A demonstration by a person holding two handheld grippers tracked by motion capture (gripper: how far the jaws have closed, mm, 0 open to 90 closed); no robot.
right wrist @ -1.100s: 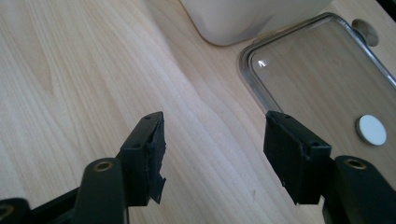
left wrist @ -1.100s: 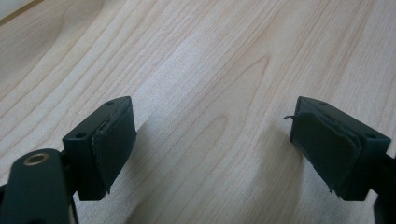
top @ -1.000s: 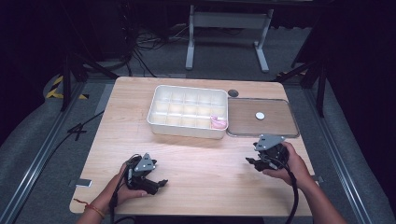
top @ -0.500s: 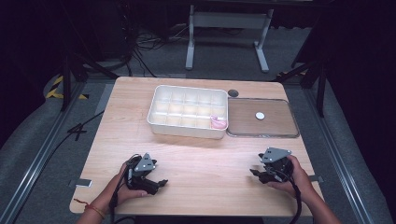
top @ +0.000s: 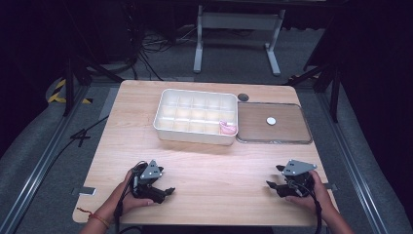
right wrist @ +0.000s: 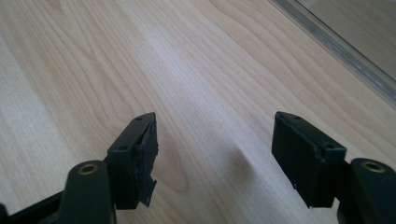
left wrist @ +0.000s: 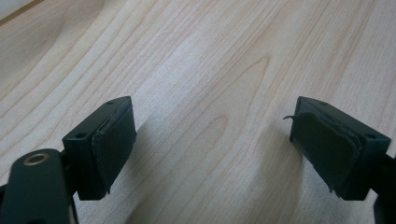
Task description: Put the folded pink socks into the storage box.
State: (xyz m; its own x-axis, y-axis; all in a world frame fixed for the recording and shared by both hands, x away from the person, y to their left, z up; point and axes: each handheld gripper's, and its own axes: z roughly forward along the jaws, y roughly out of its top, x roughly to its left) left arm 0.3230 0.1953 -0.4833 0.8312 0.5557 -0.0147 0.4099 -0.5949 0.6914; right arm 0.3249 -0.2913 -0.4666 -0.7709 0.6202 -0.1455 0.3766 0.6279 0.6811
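My left gripper (top: 168, 190) rests low on the wooden table (top: 214, 165) near its front left, held in a hand, jaws pointing right. In the left gripper view the left gripper (left wrist: 212, 154) stands open over bare wood with nothing between its pads. My right gripper (top: 271, 185) sits near the front right, jaws pointing left. The right gripper (right wrist: 215, 158) is open too, with only wood grain between its jaws. A white compartment box (top: 196, 117) at the back holds a pink object (top: 227, 128) in its near right cell. A small white disc (top: 271, 120) lies on the brown tray (top: 292, 134).
A dark round hole (top: 243, 97) sits in the table behind the tray. The tray's metal rim (right wrist: 336, 46) runs across the top right of the right gripper view. Beyond the table are a metal stand (top: 236, 29), cables and dark floor.
My right gripper has drawn back from beside the tray toward the table's front right edge and come down low. The left gripper has stayed in place.
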